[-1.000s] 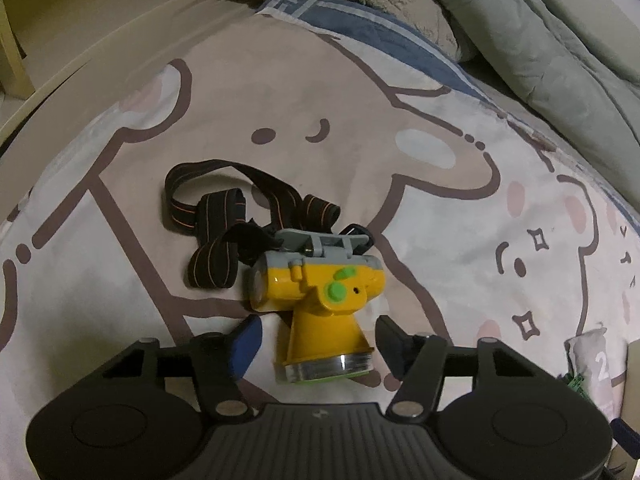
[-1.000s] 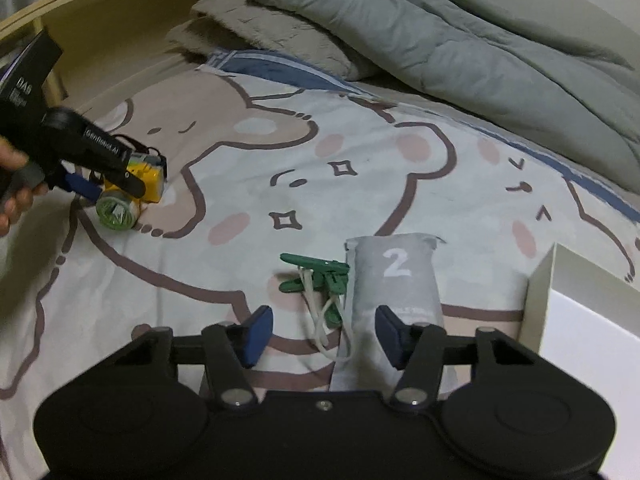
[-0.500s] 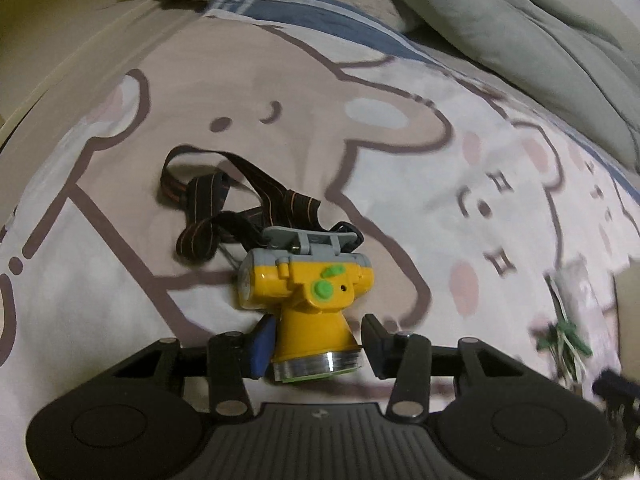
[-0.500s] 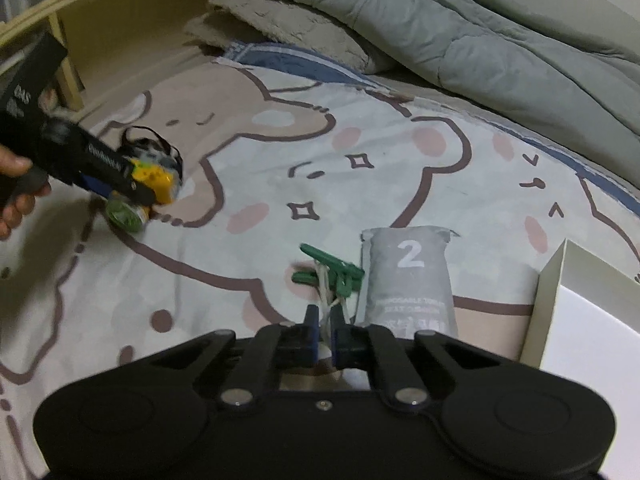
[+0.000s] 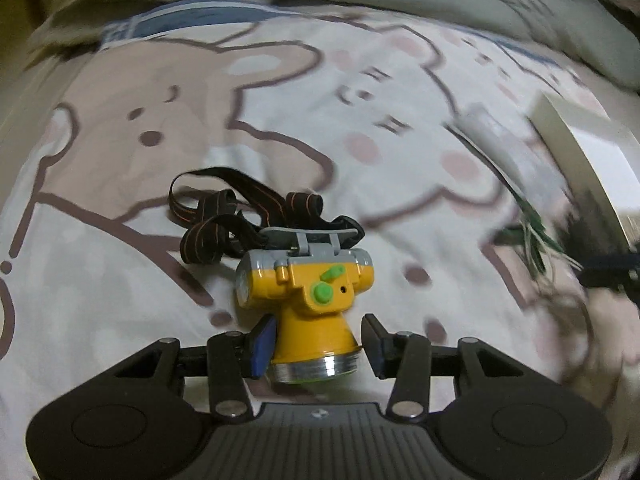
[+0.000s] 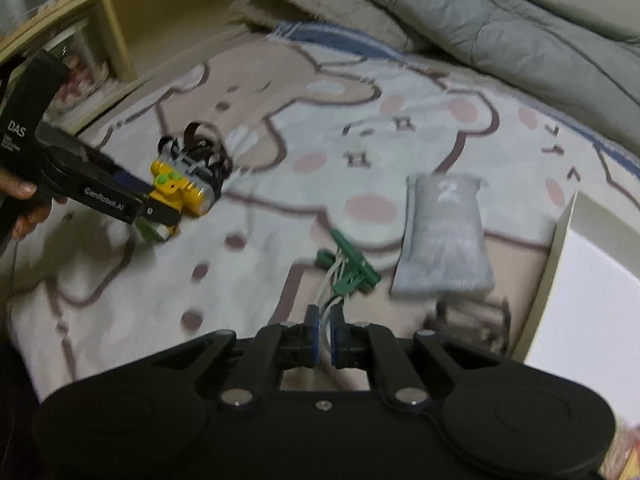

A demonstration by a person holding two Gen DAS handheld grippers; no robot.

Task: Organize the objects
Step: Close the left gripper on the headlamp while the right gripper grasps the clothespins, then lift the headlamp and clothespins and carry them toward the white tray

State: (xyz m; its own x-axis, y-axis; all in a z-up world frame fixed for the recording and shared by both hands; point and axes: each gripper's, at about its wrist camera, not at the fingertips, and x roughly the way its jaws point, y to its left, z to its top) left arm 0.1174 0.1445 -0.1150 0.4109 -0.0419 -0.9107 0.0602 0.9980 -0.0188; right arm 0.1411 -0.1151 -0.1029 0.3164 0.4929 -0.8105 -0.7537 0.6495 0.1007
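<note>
The bed (image 5: 120, 280) is seen from low and close by both views. The yellow headlamp (image 5: 308, 296) is shared by both.

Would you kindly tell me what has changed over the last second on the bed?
The right gripper closed from wide open onto the white cords of the green clips and holds them. The left gripper moved in around the yellow headlamp, its fingers narrowing beside the lamp's cone; a gap still shows on the right side. The grey pouch and white box stayed where they were.
</note>
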